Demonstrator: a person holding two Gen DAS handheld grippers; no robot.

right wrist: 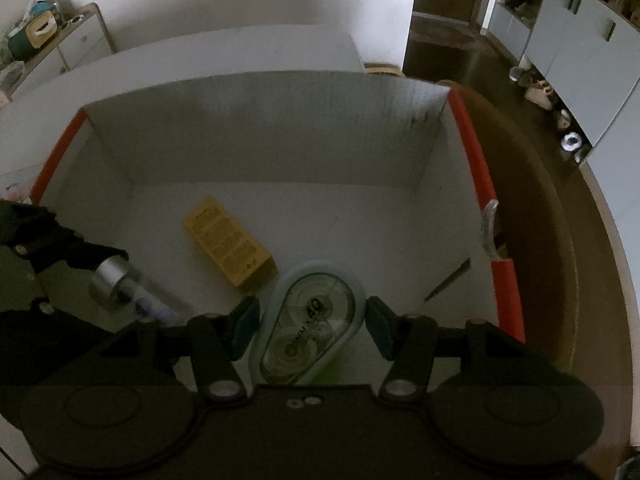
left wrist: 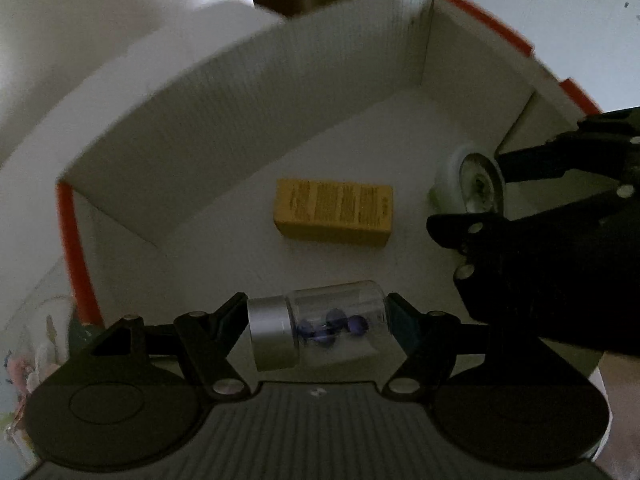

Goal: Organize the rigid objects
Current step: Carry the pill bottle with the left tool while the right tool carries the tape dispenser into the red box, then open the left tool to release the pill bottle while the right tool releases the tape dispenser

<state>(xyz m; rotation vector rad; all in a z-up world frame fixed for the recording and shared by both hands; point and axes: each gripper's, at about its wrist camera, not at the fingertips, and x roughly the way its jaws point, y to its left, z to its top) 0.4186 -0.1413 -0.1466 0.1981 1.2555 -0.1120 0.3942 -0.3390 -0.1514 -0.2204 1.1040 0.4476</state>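
My left gripper [left wrist: 316,320] is shut on a clear jar with a silver cap [left wrist: 316,328] holding blue pins, inside a white box with orange edges [left wrist: 240,92]. My right gripper [right wrist: 308,324] holds a pale green correction tape dispenser [right wrist: 310,324] between its pads, low in the same box [right wrist: 260,128]. A yellow carton [left wrist: 334,210] lies flat on the box floor, between the two grippers; it also shows in the right wrist view [right wrist: 230,242]. The right gripper with the tape [left wrist: 476,184] appears at the right of the left wrist view. The jar [right wrist: 120,280] shows at the left of the right wrist view.
The box walls rise on all sides around both grippers. An open flap [right wrist: 240,52] stands behind the box. A brown floor [right wrist: 532,208] lies to the right, with white cabinets [right wrist: 580,52] beyond. A cabinet with clutter [right wrist: 52,40] stands at the far left.
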